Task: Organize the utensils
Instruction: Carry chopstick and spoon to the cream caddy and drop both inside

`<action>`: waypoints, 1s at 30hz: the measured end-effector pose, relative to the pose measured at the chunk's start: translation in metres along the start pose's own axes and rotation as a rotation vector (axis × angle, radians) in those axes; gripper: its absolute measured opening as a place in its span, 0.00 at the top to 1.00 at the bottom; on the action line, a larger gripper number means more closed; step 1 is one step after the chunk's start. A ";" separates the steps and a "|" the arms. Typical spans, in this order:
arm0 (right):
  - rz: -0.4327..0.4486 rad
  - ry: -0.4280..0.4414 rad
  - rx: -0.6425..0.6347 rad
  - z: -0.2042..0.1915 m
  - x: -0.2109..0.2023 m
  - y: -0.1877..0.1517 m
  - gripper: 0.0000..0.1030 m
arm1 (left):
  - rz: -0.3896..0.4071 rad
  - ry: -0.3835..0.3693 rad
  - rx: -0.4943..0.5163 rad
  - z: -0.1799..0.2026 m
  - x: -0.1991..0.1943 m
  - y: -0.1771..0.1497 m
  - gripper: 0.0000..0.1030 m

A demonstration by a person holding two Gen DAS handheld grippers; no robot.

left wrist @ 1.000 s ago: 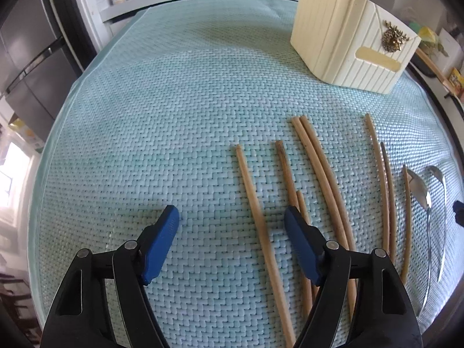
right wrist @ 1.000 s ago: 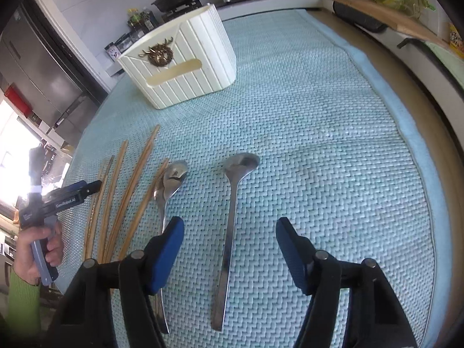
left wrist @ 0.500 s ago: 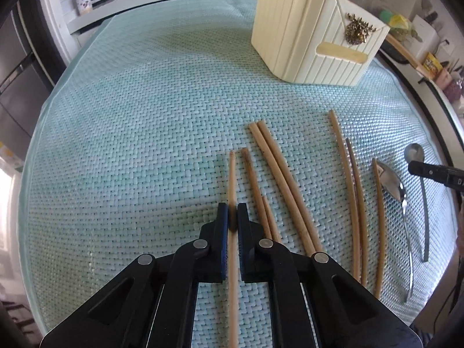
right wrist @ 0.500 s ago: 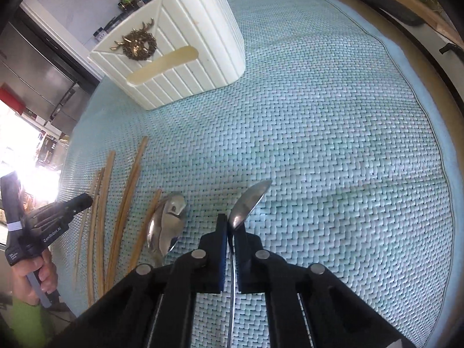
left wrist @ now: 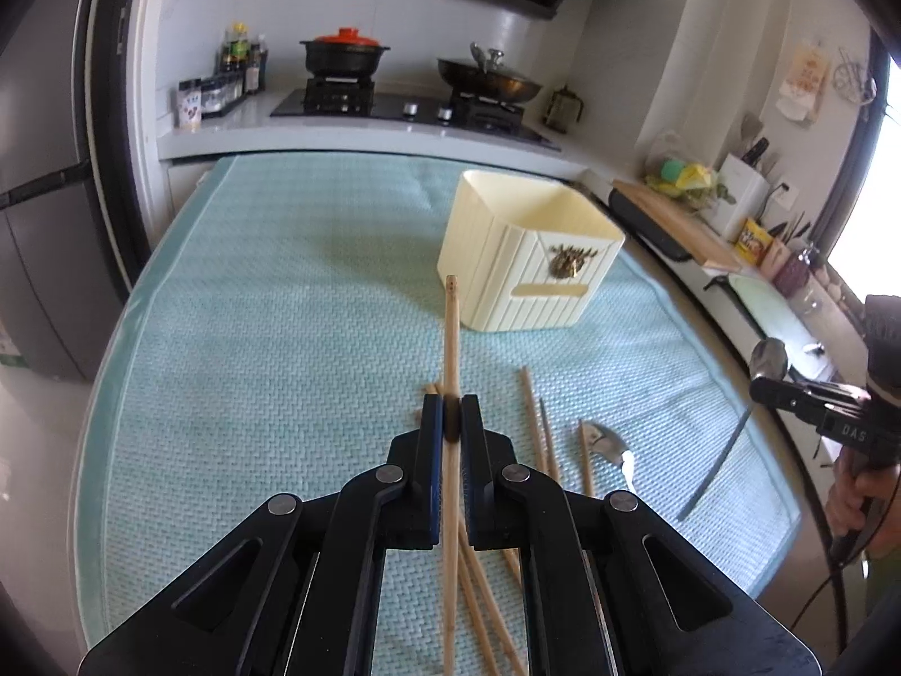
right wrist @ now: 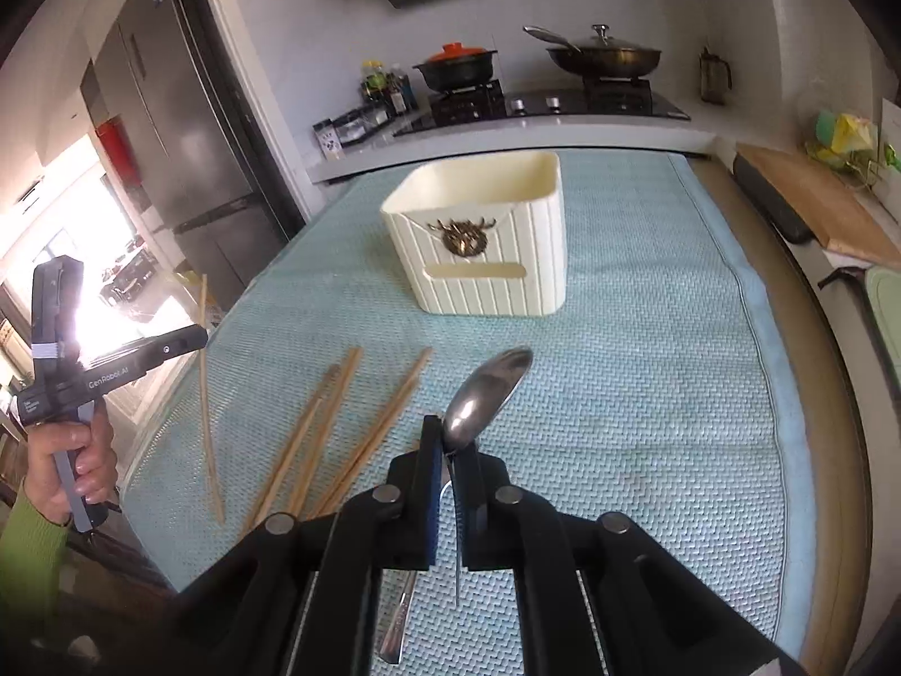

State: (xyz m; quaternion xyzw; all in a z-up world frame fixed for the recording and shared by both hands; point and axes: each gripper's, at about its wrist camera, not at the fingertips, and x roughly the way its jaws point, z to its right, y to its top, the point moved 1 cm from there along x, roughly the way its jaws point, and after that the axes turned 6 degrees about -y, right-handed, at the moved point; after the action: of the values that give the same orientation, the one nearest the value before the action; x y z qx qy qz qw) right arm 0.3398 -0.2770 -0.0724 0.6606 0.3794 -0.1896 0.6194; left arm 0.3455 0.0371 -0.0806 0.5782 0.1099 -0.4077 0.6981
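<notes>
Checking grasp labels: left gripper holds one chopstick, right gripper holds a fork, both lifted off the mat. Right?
Not quite. The right gripper is shut on a metal spoon, not a fork; the right wrist view shows its bowl. The left gripper does hold one chopstick.

Left wrist view: mounted just behind the left gripper (left wrist: 451, 417), raised above the desk (left wrist: 270, 349) and tilted down and forward toward the cream holder (left wrist: 507, 276) and the stove (left wrist: 394, 107) at the far wall, with the other gripper at the right edge. Right wrist view: likewise seated behind the right gripper (right wrist: 450, 450), above the desk (right wrist: 647, 366), facing the same holder (right wrist: 484, 259) and stove (right wrist: 540, 104) from further right, with the left gripper (right wrist: 186, 341) at its left edge. Shared by both: holder, teal desk cover, loose chopsticks (left wrist: 532, 417) (right wrist: 338, 405), stove and back wall.
</notes>
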 end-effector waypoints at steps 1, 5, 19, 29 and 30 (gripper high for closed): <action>0.014 0.004 -0.008 -0.002 -0.006 0.004 0.96 | 0.014 -0.010 -0.004 -0.002 -0.005 0.004 0.96; 0.070 -0.009 -0.057 -0.018 -0.022 0.005 0.96 | 0.092 -0.021 -0.004 -0.002 -0.024 0.013 0.97; 0.163 -0.043 -0.103 -0.030 -0.038 0.057 0.96 | 0.230 -0.069 -0.011 0.010 -0.046 0.082 0.97; 0.353 -0.089 -0.097 -0.021 -0.034 0.187 0.96 | 0.361 -0.076 0.011 0.045 -0.003 0.220 0.97; 0.373 -0.090 -0.099 -0.020 -0.029 0.197 0.96 | 0.373 -0.068 0.015 0.049 0.005 0.230 0.97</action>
State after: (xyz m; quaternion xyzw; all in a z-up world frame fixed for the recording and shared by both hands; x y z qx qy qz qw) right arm 0.4618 -0.2543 0.0846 0.6791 0.2313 -0.0822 0.6918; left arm 0.4936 -0.0091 0.0962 0.5795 -0.0260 -0.2912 0.7607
